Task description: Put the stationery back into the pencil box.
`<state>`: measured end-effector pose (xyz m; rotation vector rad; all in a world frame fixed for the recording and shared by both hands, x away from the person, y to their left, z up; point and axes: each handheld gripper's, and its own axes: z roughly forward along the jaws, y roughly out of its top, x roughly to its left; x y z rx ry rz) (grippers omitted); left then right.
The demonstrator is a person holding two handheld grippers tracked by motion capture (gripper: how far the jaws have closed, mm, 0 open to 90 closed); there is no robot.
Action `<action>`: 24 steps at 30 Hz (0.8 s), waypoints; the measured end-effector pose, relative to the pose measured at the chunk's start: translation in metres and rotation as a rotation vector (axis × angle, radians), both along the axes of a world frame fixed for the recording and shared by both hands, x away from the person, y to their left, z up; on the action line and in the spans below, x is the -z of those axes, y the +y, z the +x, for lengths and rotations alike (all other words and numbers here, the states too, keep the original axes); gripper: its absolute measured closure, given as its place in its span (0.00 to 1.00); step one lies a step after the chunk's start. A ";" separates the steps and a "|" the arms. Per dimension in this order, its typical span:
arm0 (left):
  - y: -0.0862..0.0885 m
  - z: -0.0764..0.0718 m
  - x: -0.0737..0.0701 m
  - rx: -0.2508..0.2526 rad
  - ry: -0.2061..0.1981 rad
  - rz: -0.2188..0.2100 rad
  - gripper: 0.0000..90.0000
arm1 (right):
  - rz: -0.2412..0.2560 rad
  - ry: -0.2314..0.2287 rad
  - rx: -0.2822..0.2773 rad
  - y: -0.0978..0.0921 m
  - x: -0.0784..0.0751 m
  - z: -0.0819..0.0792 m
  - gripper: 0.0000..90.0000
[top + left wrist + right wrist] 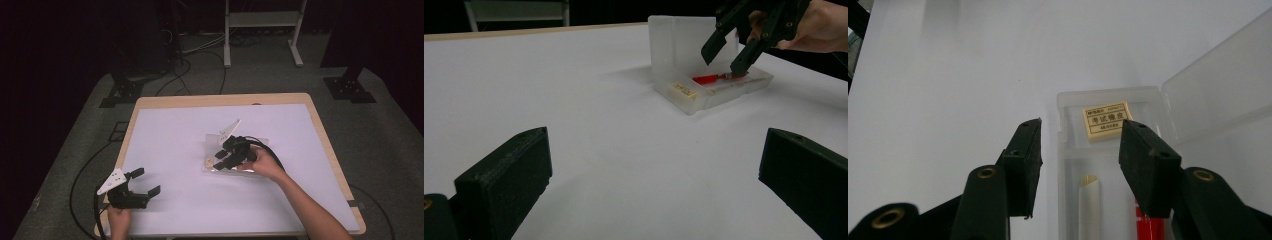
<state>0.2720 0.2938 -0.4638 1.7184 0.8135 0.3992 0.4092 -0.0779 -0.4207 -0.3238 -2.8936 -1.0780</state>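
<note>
1. my right gripper (1080, 165) hangs right over the open clear box (1068, 130), jaws apart and holding nothing; in the left gripper view one jaw tip sits down at the red pen (710, 79), though i cannot tell if it touches.
2. the box sits right of the middle of the white table (175, 145), its lid (1218, 85) standing up on the far side.
3. inside, the eraser (1107, 119) lies in the end compartment just ahead of my right jaw tips. the white tube (1089, 200) and the red pen lie side by side below the jaws, long axes running along the box toward the eraser.
4. my guess is the next grab is one of these long things: the jaws already straddle across their length, so a straight drop should do.
5. the box walls and the upright lid crowd the jaws.
6. my left gripper (142, 182) is well away at the near left edge, jaws wide apart, empty, pointed toward the box.
</note>
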 end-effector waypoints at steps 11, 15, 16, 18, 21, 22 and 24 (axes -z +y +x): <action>-0.001 0.000 0.000 0.004 0.001 0.006 0.00 | -0.005 0.001 0.019 -0.015 -0.001 -0.004 0.55; -0.001 0.000 0.000 0.005 0.000 0.007 0.00 | -0.006 0.007 0.032 -0.020 0.000 -0.004 0.54; -0.001 0.000 0.000 0.005 0.000 0.008 0.00 | -0.007 0.007 0.033 -0.021 0.000 -0.004 0.54; -0.001 0.000 0.000 0.005 0.001 0.008 0.00 | -0.007 0.007 0.036 -0.023 0.000 -0.005 0.54; -0.001 0.000 0.000 0.006 0.002 0.010 0.00 | -0.009 0.006 0.038 -0.025 0.000 -0.006 0.54; -0.001 0.000 0.000 0.006 0.000 0.011 0.00 | -0.008 0.005 0.036 -0.026 0.000 -0.007 0.54; -0.001 0.000 0.000 0.005 0.000 0.011 0.00 | -0.009 0.000 0.037 -0.027 0.000 -0.007 0.54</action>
